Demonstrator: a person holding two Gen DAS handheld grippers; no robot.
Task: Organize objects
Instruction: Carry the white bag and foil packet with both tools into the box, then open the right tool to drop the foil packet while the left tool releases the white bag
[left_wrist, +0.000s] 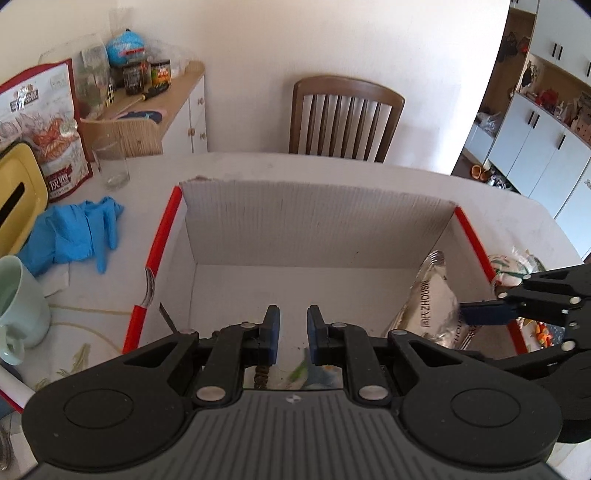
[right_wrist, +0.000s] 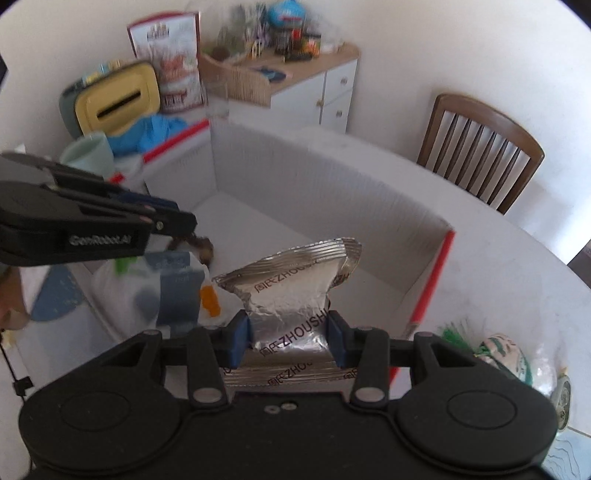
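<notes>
A white cardboard box (left_wrist: 314, 221) (right_wrist: 332, 192) with red edges stands open on the table. My right gripper (right_wrist: 290, 332) is shut on a silver foil pouch (right_wrist: 291, 288) printed "ZHOUSH" and holds it upright over the box's right side. In the left wrist view the pouch (left_wrist: 428, 306) leans inside the right wall, with the right gripper (left_wrist: 476, 314) on it. My left gripper (left_wrist: 293, 332) points down into the box, its pads close together. In the right wrist view a clear plastic bag (right_wrist: 147, 291) of small items hangs by its brown knotted neck from the left gripper (right_wrist: 184, 225).
Left of the box lie blue gloves (left_wrist: 74, 236), a pale green mug (left_wrist: 18, 306), a drinking glass (left_wrist: 110, 162), a red and white snack bag (left_wrist: 48, 125) and a yellow tissue box (left_wrist: 14, 192). A wooden chair (left_wrist: 343, 118) stands behind the table. A green and white packet (right_wrist: 506, 354) lies right of the box.
</notes>
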